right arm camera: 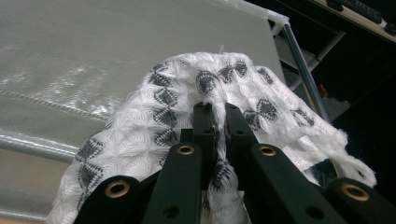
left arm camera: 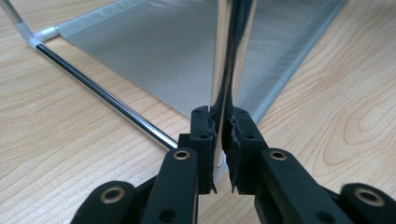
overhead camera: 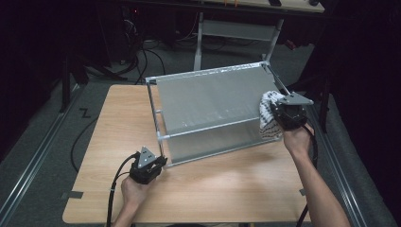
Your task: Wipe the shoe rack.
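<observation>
Cloth (right arm camera: 187,93) pinched between right tongs (right arm camera: 215,108), against rack (overhead camera: 208,101).

The rack (overhead camera: 213,113) stands on the table (overhead camera: 108,142), toward its far side, and spans from the centre-left to the right edge. The left gripper (overhead camera: 158,163) sits at the rack's near-left corner, jaws closed on the upright tube (left arm camera: 224,70) there. A horizontal tube (left arm camera: 102,95) runs along the tabletop to the left of that upright. The cloth (overhead camera: 269,118) lies against the rack's right end, over the upper shelf (right arm camera: 93,56). The right gripper (overhead camera: 276,116) is directly right of the cloth, jaws pinching it. Behind the table stands a second frame (overhead camera: 236,30).
</observation>
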`<state>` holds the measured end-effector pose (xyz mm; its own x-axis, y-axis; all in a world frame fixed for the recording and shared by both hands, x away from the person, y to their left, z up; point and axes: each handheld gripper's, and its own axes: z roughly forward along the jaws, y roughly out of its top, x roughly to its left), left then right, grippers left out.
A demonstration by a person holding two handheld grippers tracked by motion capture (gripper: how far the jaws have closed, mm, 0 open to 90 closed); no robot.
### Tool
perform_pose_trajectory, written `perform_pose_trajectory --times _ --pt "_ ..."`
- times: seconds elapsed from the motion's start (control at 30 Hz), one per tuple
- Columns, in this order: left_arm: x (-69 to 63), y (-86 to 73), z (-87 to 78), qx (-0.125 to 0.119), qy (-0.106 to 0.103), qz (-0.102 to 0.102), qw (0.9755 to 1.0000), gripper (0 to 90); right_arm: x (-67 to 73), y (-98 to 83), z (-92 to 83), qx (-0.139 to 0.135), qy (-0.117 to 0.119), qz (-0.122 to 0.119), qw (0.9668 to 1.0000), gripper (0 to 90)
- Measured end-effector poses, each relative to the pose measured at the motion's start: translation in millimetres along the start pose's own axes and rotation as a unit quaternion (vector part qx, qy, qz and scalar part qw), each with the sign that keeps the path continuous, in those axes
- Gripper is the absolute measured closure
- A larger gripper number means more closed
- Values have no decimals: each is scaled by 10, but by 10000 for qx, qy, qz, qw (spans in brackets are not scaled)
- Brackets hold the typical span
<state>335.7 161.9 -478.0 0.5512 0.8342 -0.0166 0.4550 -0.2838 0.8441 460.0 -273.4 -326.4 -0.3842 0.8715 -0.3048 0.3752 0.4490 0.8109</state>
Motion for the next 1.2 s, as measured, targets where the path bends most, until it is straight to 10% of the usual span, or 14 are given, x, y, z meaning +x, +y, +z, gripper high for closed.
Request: perform_pose_trajectory --times 1.2 --pt "23 -95 -161 -97 111 -107 9998 815 2 -657 -369 -232 154 524 9982 863"
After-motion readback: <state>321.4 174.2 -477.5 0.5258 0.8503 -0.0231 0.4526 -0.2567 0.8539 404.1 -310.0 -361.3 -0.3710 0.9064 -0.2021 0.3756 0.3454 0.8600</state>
